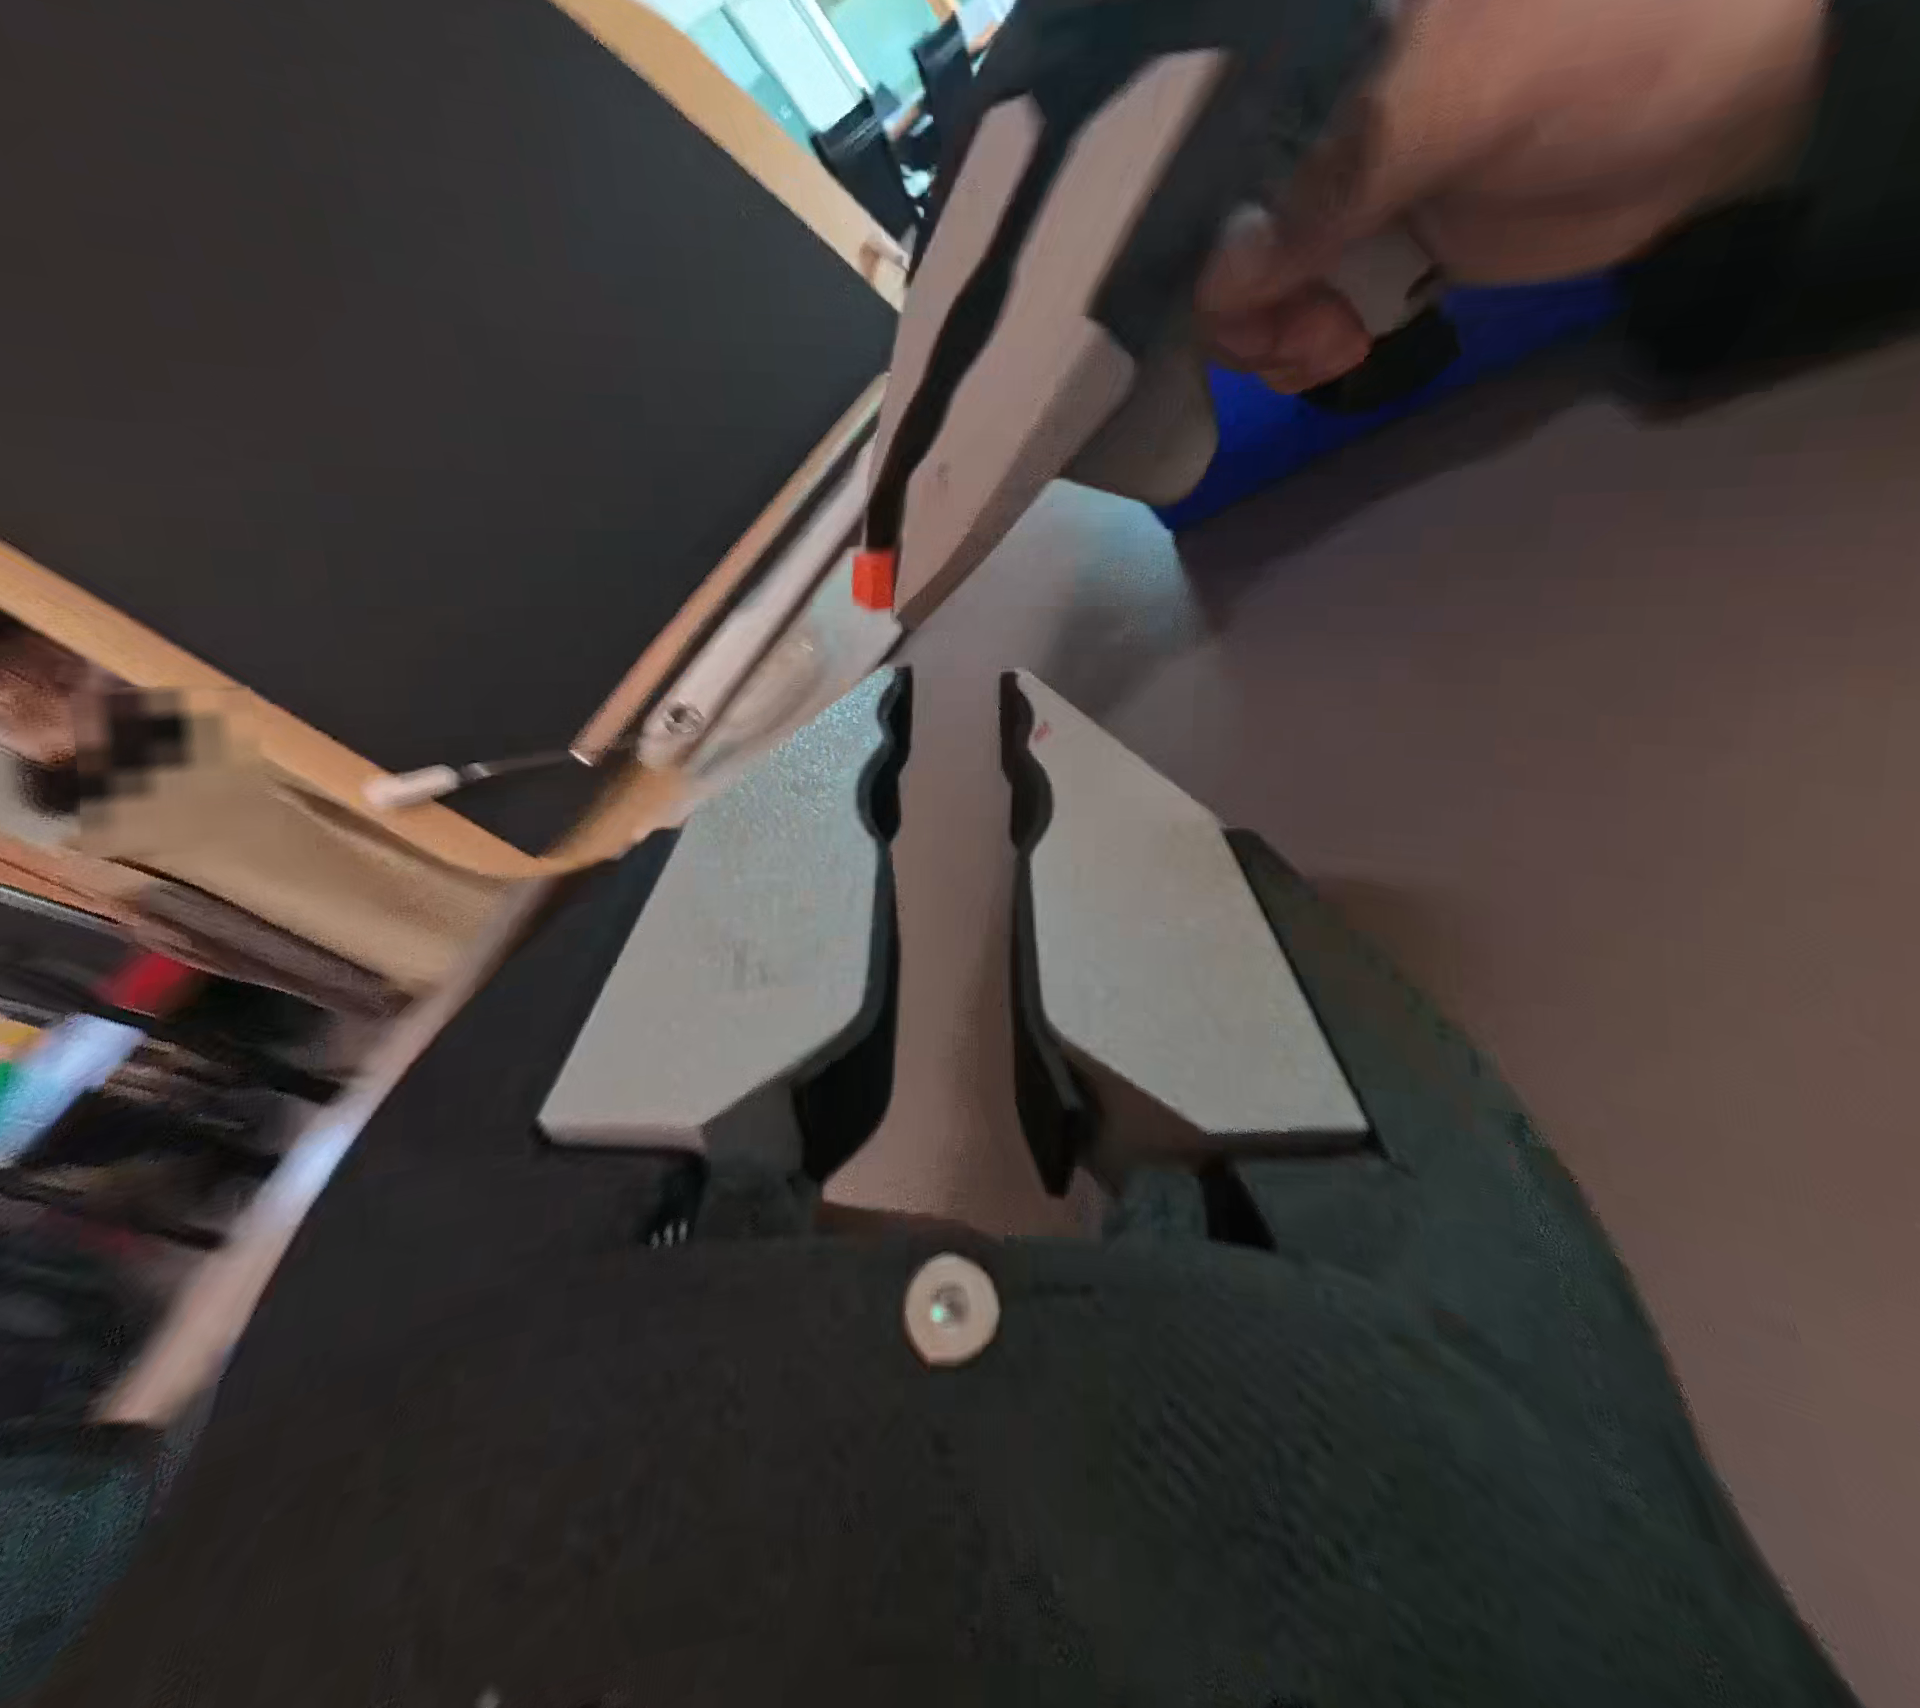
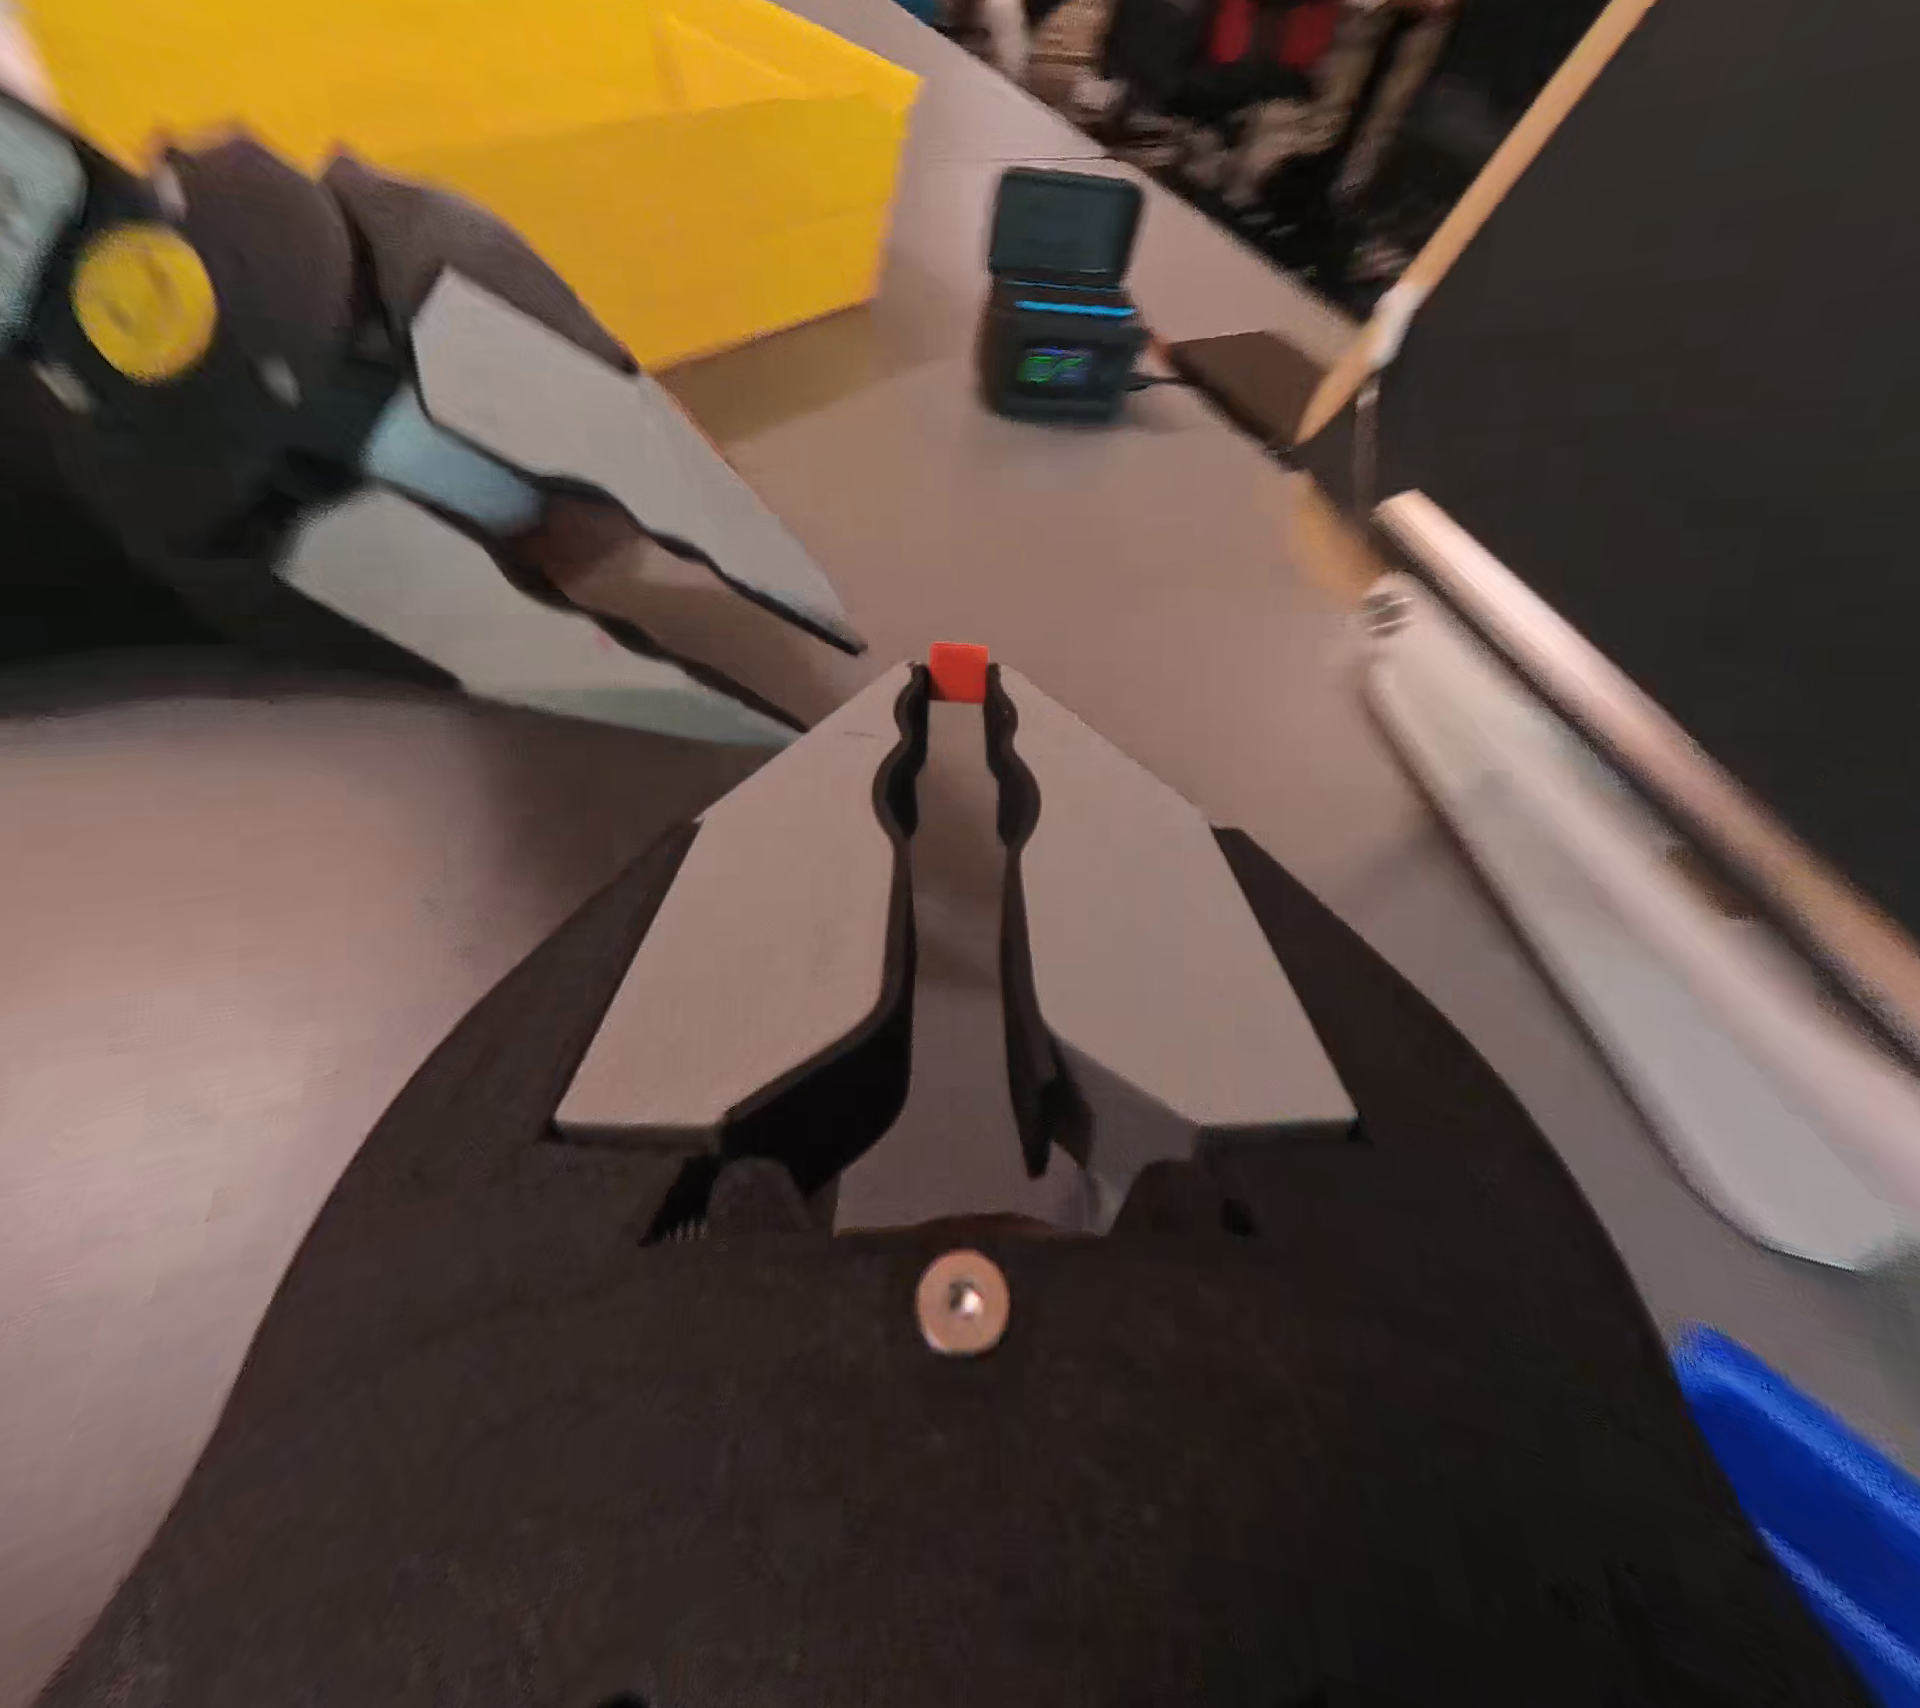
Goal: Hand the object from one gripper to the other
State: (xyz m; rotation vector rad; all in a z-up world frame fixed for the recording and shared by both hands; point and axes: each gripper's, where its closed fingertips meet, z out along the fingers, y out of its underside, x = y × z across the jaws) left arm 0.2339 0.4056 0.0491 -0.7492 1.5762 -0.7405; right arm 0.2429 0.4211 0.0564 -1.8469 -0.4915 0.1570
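Note:
A small red cube (image 2: 957, 672) sits pinched between the tips of my right gripper (image 2: 956, 679), above the grey table. In the left wrist view the same cube (image 1: 874, 579) shows at the tip of the right gripper (image 1: 888, 593), which comes down from the upper right in a person's hand (image 1: 1538, 100). My left gripper (image 1: 956, 690) is open and empty, its tips just below and to the right of the cube. In the right wrist view the left gripper (image 2: 831, 687) comes in from the left, jaws apart, its tips close to the cube.
A yellow bin (image 2: 582, 131) stands at the back left and a small black device (image 2: 1060, 297) behind the cube. A black board with a wooden edge (image 2: 1714, 308) stands on the right, a metal rail (image 2: 1621, 702) at its foot. A blue object (image 2: 1808, 1492) lies near right.

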